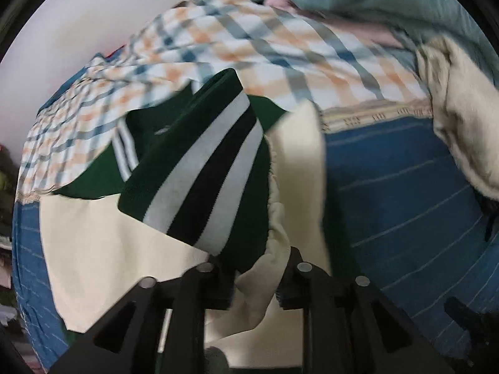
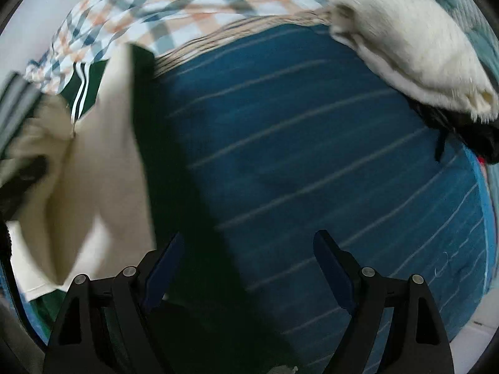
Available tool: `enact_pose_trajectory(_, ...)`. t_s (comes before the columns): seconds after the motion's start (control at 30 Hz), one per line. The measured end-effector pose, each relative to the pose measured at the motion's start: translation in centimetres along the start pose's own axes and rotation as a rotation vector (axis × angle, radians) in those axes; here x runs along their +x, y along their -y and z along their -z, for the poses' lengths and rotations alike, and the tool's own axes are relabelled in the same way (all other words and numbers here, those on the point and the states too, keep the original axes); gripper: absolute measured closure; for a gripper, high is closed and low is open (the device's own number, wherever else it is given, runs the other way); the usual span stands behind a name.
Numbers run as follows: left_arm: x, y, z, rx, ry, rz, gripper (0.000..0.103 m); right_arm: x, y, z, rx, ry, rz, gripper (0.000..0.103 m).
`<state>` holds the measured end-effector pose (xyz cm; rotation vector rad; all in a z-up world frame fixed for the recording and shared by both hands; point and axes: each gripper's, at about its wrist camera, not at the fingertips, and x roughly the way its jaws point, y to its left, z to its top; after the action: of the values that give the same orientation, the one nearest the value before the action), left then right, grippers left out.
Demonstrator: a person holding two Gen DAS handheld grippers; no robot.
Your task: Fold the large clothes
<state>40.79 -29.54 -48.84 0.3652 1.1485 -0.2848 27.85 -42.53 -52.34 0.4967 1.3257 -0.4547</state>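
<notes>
Meanwhile left gripper (image 1: 254, 283) pinches jacket (image 1: 174, 168); right gripper (image 2: 249, 268) gapes.

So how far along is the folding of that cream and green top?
Early. The left claw grips the cream and green top, one striped cuff already flipped across it. The right claw hangs open above the blue bedcover. Neat folds remain; the white fleece waits.

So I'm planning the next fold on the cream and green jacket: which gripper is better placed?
Left. The left gripper is already shut on the jacket; the right gripper is open over the bare blue sheet.
</notes>
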Motion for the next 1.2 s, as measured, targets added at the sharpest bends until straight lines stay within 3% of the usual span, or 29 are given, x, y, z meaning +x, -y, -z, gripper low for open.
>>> enact_pose_trajectory(0.03,0.3,0.5,-0.1,0.0,-0.008,0.02,0.053,-0.1,0.6,0.0,-0.001,-0.002,-0.02,0.017)
enact_pose_trajectory(0.07,0.4,0.8,-0.3,-0.007,-0.014,0.057,0.02,-0.2,1.7,0.0,0.0,-0.006,-0.058,0.017)
enact_pose_trajectory(0.1,0.3,0.8,-0.7,-0.023,-0.009,0.092,0.011,-0.4,2.6,0.1,0.002,-0.013,-0.094,0.017)
enact_pose_trajectory(0.2,-1.7,-0.5,-1.4,-0.066,0.04,0.104,0.011,-1.4,4.8,0.4,-0.013,-0.022,-0.188,0.017)
enact_pose_trajectory(0.3,-4.5,-3.8,-1.0,-0.131,0.067,0.078,0.011,-2.6,5.7,1.1,-0.044,-0.034,-0.222,0.017)
enact_pose_trajectory(0.37,-6.6,-7.1,0.4,-0.17,0.084,0.011,0.011,-3.1,4.8,2.0,-0.07,-0.051,-0.251,0.017)
enact_pose_trajectory(0.47,-9.3,-12.3,5.0,-0.225,0.09,-0.16,0.011,-2.5,1.4,3.1,-0.166,-0.101,-0.277,0.017)
enact_pose_trajectory(0.6,-8.5,-17.9,13.4,-0.284,-0.049,-0.375,0.011,0.6,-4.7,4.3,-0.399,-0.16,-0.251,0.017)
enact_pose_trajectory(0.67,-7.0,-20.0,17.1,-0.336,-0.136,-0.412,0.011,3.0,-7.1,5.0,-0.485,-0.207,-0.214,0.019)
enact_pose_trajectory(0.73,-5.4,-22.0,20.5,-0.398,-0.21,-0.443,0.011,3.9,-7.7,4.8,-0.494,-0.16,-0.137,0.04)
enact_pose_trajectory(0.77,-5.0,-22.6,21.5,-0.42,-0.227,-0.451,0.011,3.9,-7.1,4.2,-0.458,-0.115,-0.084,0.046)
enact_pose_trajectory(0.8,-4.6,-23.1,22.4,-0.442,-0.238,-0.454,0.011,3.7,-5.5,3.3,-0.373,-0.098,-0.099,0.046)
enact_pose_trajectory(0.9,-3.4,-23.8,22.9,-0.466,-0.231,-0.452,0.011,3.6,0.0,1.8,-0.164,-0.054,-0.047,0.046)
enact_pose_trajectory(1.03,-1.5,-23.4,21.5,-0.435,-0.226,-0.434,0.011,5.7,3.7,1.4,0.008,-0.176,-0.136,0.045)
enact_pose_trajectory(1.13,-0.2,-23.1,19.3,-0.377,-0.196,-0.455,0.011,4.0,1.7,1.5,-0.089,-0.134,-0.161,0.043)
enact_pose_trajectory(1.2,1.3,-23.4,18.1,-0.335,-0.188,-0.529,0.011,3.9,0.5,1.7,-0.143,-0.129,-0.172,0.043)
